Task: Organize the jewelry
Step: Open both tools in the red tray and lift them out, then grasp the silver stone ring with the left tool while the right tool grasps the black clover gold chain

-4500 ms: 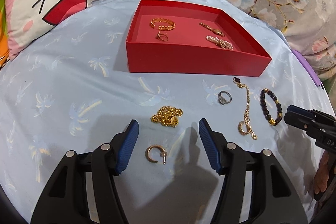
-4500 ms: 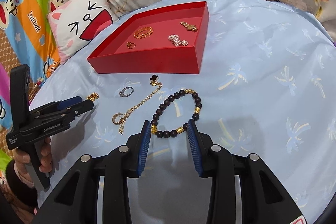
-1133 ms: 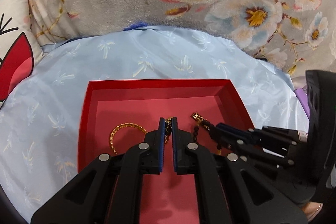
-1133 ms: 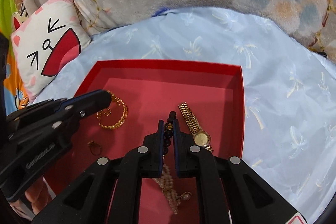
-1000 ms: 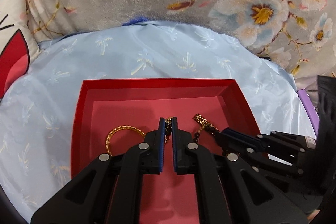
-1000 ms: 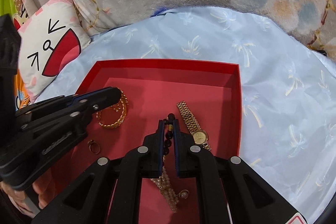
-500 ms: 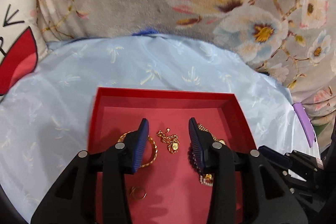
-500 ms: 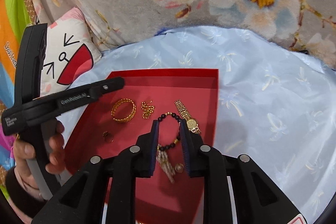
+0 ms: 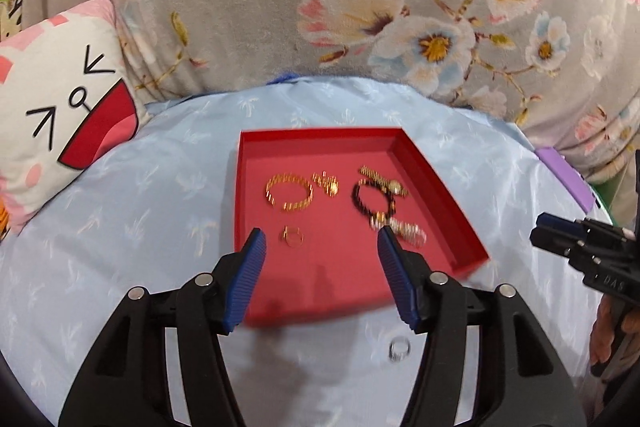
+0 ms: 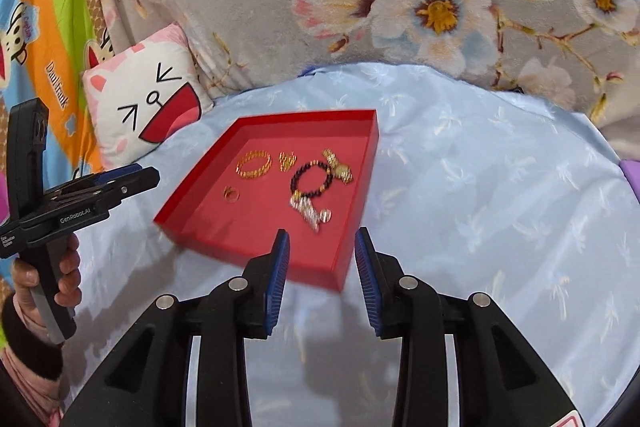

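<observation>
The red tray (image 9: pixel 320 135) lies on the light blue cloth (image 9: pixel 120 227). It holds a gold bangle (image 9: pixel 289 193), a small gold chain (image 9: pixel 328 183), a dark bead bracelet (image 9: pixel 374 197), a gold watch (image 9: pixel 386 181), a pearl piece (image 9: pixel 404 231) and a gold ring (image 9: pixel 292 237). A silver ring (image 9: pixel 399 349) rests on the cloth in front of the tray. My left gripper (image 9: pixel 320 239) hovers over the tray's near edge, jaws opening, nothing between them. In the right wrist view, my right gripper (image 10: pixel 321 239) hangs over the tray's (image 10: pixel 304 115) near corner, jaws also opening and empty; the bead bracelet (image 10: pixel 312 179) lies ahead.
A cartoon cat pillow (image 9: pixel 60 115) leans at the back left. A grey floral blanket (image 9: pixel 320 7) rises behind the cloth. A purple object (image 9: pixel 564 179) shows at the right edge. A hand (image 10: pixel 64 267) holds the left gripper's handle at the left of the right wrist view.
Both grippers went from shut to open, leaving the gold chain and the bead bracelet in the tray. Both then drew back and up, so the tray looks smaller and farther.
</observation>
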`<state>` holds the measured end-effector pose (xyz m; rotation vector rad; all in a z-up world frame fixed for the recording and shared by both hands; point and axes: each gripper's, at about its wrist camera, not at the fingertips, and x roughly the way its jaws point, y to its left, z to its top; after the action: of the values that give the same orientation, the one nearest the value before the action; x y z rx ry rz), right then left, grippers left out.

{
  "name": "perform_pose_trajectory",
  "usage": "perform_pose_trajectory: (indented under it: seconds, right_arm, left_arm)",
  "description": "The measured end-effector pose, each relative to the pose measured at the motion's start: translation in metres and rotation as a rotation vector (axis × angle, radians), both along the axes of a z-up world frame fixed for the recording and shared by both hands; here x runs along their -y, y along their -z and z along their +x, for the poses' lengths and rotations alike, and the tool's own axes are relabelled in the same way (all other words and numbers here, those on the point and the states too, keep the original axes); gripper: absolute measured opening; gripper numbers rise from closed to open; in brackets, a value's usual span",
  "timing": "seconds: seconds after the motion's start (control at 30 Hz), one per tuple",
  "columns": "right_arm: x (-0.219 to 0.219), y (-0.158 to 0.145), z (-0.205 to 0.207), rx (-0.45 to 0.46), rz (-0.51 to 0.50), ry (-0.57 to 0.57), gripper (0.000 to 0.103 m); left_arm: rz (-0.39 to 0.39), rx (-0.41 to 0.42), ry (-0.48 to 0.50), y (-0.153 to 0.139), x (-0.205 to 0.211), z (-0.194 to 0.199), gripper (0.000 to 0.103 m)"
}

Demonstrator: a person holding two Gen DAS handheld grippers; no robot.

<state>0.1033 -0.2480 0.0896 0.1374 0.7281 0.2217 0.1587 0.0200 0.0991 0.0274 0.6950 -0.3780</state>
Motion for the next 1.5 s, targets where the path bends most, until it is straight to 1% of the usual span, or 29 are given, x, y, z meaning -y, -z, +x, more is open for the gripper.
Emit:
perform_pose_trajectory:
  seconds: [0.1, 0.2, 0.27, 0.43, 0.53, 0.67, 0.73, 0.8, 0.97, 1.07, 1.13, 1.17, 1.2, 1.3, 1.4, 1.5]
  right_arm:
    - [-0.005, 0.009, -0.021, -0.024, 0.004, -0.020, 0.034]
    - [-0.012, 0.019, -0.037, -0.039, 0.008, -0.031, 0.034]
    - [-0.019, 0.026, -0.045, -0.053, 0.001, -0.042, 0.034]
    - [-0.032, 0.043, -0.053, -0.086, 0.000, -0.061, 0.034]
    - [-0.043, 0.056, -0.055, -0.119, 0.004, -0.081, 0.034]
    - [-0.066, 0.067, -0.055, -0.146, -0.008, -0.135, 0.034]
    - [-0.080, 0.072, -0.054, -0.156, -0.018, -0.169, 0.034]
    - [-0.090, 0.077, -0.052, -0.165, -0.028, -0.193, 0.034]
    - [-0.110, 0.089, -0.042, -0.180, -0.075, -0.214, 0.034]
    - [-0.112, 0.091, -0.036, -0.172, -0.100, -0.205, 0.034]
    - [-0.114, 0.091, -0.034, -0.162, -0.134, -0.195, 0.027]
    - [-0.114, 0.092, -0.033, -0.156, -0.153, -0.184, 0.018]
    - [-0.112, 0.092, -0.033, -0.152, -0.161, -0.180, 0.018]
    - [-0.103, 0.092, -0.033, -0.161, -0.142, -0.164, 0.017]
    - [-0.090, 0.092, -0.034, -0.168, -0.118, -0.138, 0.018]
    - [-0.078, 0.091, -0.035, -0.173, -0.100, -0.110, 0.018]
  left_arm:
    - [0.029, -0.012, -0.027, 0.014, -0.007, -0.021, 0.056]
    - [0.040, -0.049, -0.052, 0.033, -0.017, -0.040, 0.057]
    - [0.027, -0.099, -0.063, 0.051, -0.026, -0.055, 0.057]
    - [0.024, -0.189, -0.083, 0.088, -0.036, -0.072, 0.057]
    - [0.029, -0.187, -0.098, 0.096, -0.035, -0.076, 0.057]
    - [0.043, -0.163, -0.091, 0.097, -0.030, -0.080, 0.057]
    - [0.027, -0.160, -0.084, 0.096, -0.030, -0.082, 0.057]
    - [0.010, -0.156, -0.089, 0.095, -0.033, -0.082, 0.060]
    - [-0.024, -0.146, -0.097, 0.093, -0.037, -0.081, 0.060]
    - [-0.021, -0.140, -0.092, 0.092, -0.035, -0.082, 0.060]
    - [-0.010, -0.125, -0.089, 0.090, -0.032, -0.083, 0.060]
    - [-0.003, -0.118, -0.086, 0.088, -0.030, -0.083, 0.060]
    - [0.007, -0.110, -0.080, 0.086, -0.028, -0.084, 0.060]
    - [0.012, -0.108, -0.048, 0.081, -0.021, -0.082, 0.060]
    - [0.007, -0.128, 0.020, 0.077, -0.008, -0.077, 0.060]
    - [0.021, -0.152, 0.088, 0.078, 0.013, -0.067, 0.060]
